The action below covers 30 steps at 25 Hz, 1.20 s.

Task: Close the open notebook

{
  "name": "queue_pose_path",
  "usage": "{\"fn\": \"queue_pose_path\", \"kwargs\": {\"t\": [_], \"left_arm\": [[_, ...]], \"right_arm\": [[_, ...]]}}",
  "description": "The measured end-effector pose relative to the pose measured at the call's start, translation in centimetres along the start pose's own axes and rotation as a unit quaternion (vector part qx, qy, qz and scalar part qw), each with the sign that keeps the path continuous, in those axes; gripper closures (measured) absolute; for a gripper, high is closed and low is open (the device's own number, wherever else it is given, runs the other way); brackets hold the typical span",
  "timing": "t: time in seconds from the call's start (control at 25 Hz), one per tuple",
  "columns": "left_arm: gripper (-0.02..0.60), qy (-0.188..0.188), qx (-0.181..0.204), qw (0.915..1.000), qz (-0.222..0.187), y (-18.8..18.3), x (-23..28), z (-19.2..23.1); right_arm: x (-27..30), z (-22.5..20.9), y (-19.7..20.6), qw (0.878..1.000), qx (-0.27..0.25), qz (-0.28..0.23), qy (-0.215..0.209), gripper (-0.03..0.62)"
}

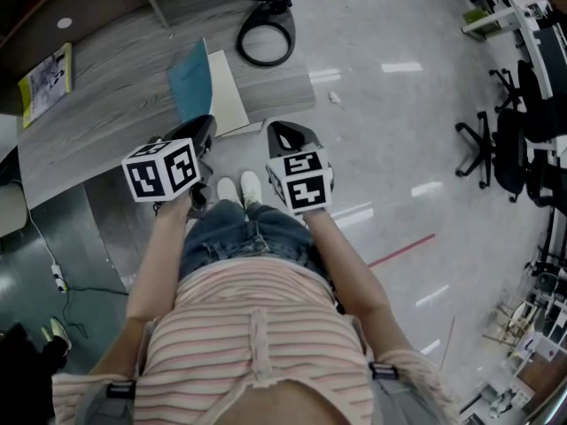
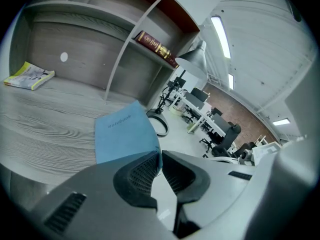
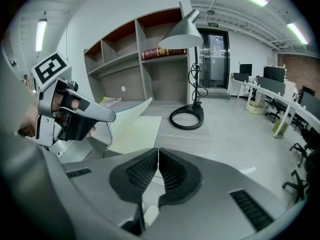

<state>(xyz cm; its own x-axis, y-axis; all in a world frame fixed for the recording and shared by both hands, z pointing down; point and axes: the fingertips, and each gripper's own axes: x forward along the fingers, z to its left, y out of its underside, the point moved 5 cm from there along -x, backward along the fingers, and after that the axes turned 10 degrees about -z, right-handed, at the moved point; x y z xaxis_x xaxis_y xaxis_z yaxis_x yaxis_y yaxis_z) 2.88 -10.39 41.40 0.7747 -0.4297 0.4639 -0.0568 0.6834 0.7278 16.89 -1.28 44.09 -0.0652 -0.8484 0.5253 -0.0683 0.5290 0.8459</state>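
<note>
The notebook [image 1: 190,82] lies at the front edge of the grey wood desk [image 1: 97,122]. Its blue cover [image 2: 122,131] stands lifted off the cream pages [image 1: 229,91]. My left gripper [image 1: 205,129] is shut on the cover's near corner; in the left gripper view the blue edge sits pinched between the pads [image 2: 145,171]. My right gripper [image 1: 285,135] hangs just right of the notebook, off the desk's corner, shut with nothing in it [image 3: 158,154]. The right gripper view shows the left gripper [image 3: 111,118] holding the raised cover over the open page [image 3: 137,131].
A black lamp base ring [image 1: 266,38] sits on the desk behind the notebook. A yellow booklet [image 1: 46,82] lies far left. A dark red book [image 2: 156,48] lies on a shelf above. The person's white shoes [image 1: 239,189] are below the desk edge. Office chairs [image 1: 496,149] stand at right.
</note>
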Motion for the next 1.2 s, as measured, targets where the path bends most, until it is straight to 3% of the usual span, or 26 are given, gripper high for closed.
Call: {"fn": "queue_pose_path", "kwargs": {"t": [1.2], "left_arm": [[0.545, 0.028, 0.010, 0.9959, 0.085, 2.5, 6.1, 0.7]], "right_arm": [[1.8, -2.5, 1.5, 0.998, 0.034, 0.031, 0.036, 0.576]]}}
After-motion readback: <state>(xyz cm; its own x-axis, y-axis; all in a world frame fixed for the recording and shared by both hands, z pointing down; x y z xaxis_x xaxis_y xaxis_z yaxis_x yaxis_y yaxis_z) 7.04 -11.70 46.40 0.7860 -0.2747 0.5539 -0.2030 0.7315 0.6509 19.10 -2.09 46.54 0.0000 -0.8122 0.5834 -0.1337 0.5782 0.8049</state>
